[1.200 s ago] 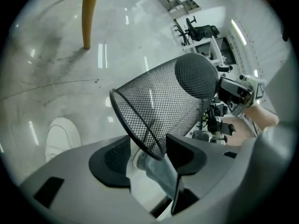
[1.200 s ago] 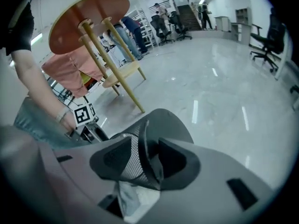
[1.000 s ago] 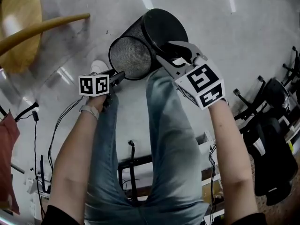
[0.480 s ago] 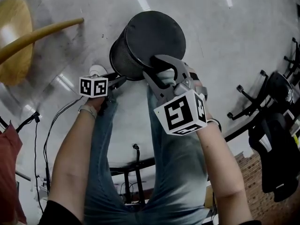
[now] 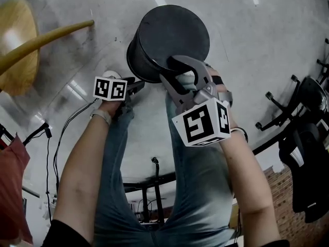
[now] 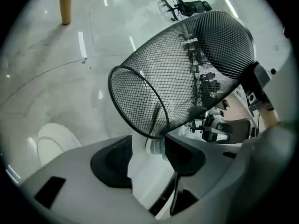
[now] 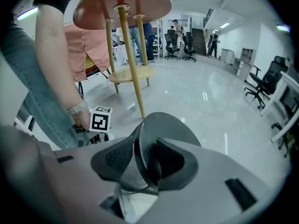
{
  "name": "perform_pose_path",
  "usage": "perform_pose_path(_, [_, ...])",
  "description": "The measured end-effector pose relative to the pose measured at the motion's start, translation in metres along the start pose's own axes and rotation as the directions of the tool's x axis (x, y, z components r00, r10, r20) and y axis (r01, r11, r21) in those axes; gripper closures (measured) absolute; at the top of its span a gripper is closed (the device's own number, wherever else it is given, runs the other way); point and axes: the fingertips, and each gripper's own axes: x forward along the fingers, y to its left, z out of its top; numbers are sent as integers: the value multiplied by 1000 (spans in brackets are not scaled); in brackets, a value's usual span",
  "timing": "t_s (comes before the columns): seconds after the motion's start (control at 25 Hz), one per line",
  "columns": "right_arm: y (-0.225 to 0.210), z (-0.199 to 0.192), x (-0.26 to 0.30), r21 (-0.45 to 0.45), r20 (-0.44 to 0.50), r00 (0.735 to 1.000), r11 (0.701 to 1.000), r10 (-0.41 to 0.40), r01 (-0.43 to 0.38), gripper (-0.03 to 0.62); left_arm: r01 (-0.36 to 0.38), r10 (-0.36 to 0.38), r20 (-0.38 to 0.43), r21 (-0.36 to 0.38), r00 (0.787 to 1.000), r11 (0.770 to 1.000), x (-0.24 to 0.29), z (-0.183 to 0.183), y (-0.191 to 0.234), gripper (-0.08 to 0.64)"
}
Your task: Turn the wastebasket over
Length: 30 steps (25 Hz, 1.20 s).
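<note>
The black mesh wastebasket (image 5: 169,32) is held off the floor, its solid bottom turned up toward the head view. My right gripper (image 5: 177,73) is shut on the edge of its base, with the mesh wall (image 7: 126,171) pinched between the pads. The left gripper view shows the wastebasket (image 6: 196,64) tilted, its open mouth facing down and to the left. My left gripper (image 6: 149,153) sits at the lowest part of the rim; its jaws are closing, with the rim wire between them beside the right pad and not pressed. The left gripper (image 5: 138,86) is below the basket's left side.
A round wooden table (image 7: 124,1) with slanted legs stands close on the left (image 5: 20,40). Office chairs (image 5: 308,117) stand at the right. Cables (image 5: 67,133) lie on the glossy floor. My legs and a white shoe (image 6: 51,141) are under the basket. People stand far back (image 7: 140,36).
The basket has swung from showing its open mouth to showing its bottom. The right gripper rolled with it, still clamped. The left gripper sank slightly toward the rim.
</note>
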Motion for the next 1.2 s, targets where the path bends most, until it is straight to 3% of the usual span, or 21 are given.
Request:
perform_pose_path(0.12, [10, -4, 2, -18, 7, 1000, 999, -29, 29, 426, -32, 32, 8, -14, 999, 999, -26, -6, -2, 336])
perform_pose_path(0.4, [43, -10, 9, -103, -34, 995, 990, -98, 94, 426, -44, 50, 152, -45, 987, 998, -107, 9, -16, 336])
perform_pose_path(0.56, [55, -17, 17, -111, -75, 988, 986, -131, 122, 431, -67, 68, 134, -8, 989, 998, -127, 5, -18, 336])
perform_pose_path(0.76, [62, -52, 34, -122, -180, 973, 985, -143, 123, 451, -59, 64, 165, -34, 984, 998, -141, 5, -19, 336])
perform_pose_path(0.84, [58, -58, 37, -131, -185, 971, 983, -153, 130, 476, -61, 64, 161, -24, 985, 998, -141, 6, -21, 336])
perform_pose_path(1.2, [58, -58, 40, -137, -190, 972, 984, -137, 112, 474, -29, 28, 149, 6, 988, 1000, -136, 9, -32, 334])
